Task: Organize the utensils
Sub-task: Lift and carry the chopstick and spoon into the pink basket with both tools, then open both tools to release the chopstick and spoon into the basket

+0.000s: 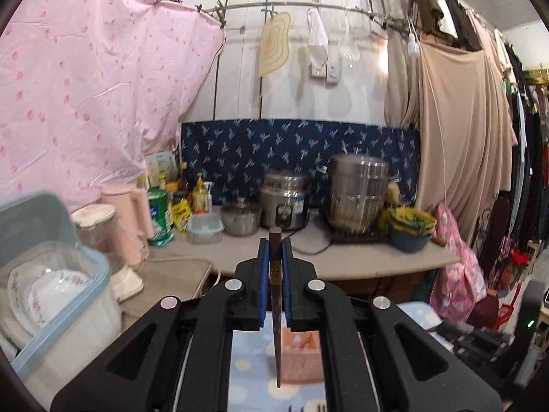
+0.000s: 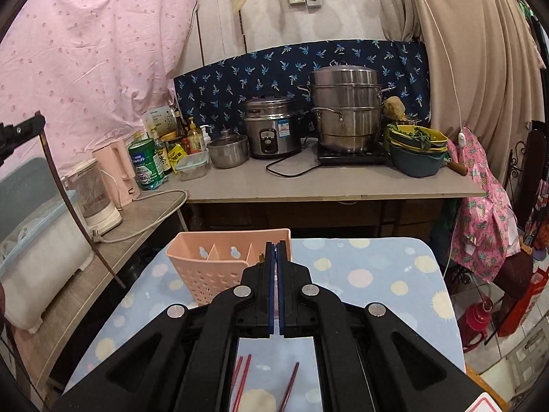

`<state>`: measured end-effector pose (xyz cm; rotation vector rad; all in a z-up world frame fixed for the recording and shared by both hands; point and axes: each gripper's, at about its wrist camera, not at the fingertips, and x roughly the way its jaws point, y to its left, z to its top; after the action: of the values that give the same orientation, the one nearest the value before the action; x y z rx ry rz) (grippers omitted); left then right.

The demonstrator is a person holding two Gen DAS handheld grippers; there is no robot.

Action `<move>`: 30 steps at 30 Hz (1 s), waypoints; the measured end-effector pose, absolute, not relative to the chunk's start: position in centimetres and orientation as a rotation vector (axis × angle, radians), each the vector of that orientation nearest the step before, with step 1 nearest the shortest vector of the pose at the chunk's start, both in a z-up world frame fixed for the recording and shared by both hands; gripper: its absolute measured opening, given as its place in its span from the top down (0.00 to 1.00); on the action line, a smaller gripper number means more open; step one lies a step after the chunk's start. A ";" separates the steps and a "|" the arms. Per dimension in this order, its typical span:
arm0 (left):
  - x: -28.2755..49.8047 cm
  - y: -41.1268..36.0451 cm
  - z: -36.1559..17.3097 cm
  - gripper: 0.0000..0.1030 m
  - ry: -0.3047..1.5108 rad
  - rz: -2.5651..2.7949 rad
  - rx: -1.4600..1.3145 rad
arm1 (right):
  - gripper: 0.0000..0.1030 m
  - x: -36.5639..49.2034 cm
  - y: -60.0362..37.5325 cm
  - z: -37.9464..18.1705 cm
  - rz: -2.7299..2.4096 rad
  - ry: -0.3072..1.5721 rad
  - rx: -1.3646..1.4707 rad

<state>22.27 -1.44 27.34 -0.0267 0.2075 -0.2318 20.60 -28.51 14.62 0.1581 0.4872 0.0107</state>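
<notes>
My left gripper [image 1: 275, 243] is shut on a dark brown chopstick [image 1: 276, 309], held upright with its thin tip pointing down above the pink perforated utensil basket [image 1: 302, 357]. In the right wrist view the same chopstick [image 2: 73, 206] hangs at the far left, left of the pink basket [image 2: 219, 267]. The basket stands on a blue dotted cloth [image 2: 377, 274] and has dividers. My right gripper [image 2: 276, 245] is shut and empty, just in front of the basket's right end. Several red chopsticks [image 2: 242, 377] lie on the cloth under it.
A white dish box with bowls [image 1: 61, 295] and a blender [image 2: 97, 199] stand on the left shelf. The back counter [image 2: 326, 185] holds a rice cooker [image 2: 271, 130], a steamer pot [image 2: 346, 110], bottles and bowls. Clothes hang at the right.
</notes>
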 end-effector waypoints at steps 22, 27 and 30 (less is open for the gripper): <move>34.1 -7.4 16.8 0.74 0.398 -0.223 0.074 | 0.89 27.6 -28.7 8.6 0.006 0.622 0.172; 31.2 -5.4 15.6 0.43 0.398 -0.197 0.077 | 0.73 25.0 -29.2 8.6 0.001 0.605 0.199; 29.0 -3.9 14.8 0.43 0.428 -0.187 0.077 | 0.72 22.7 -29.2 8.5 0.000 0.616 0.204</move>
<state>28.98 -3.94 14.79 0.0775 0.4284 -0.1869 22.74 -29.23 8.53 0.2037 0.6156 -0.0003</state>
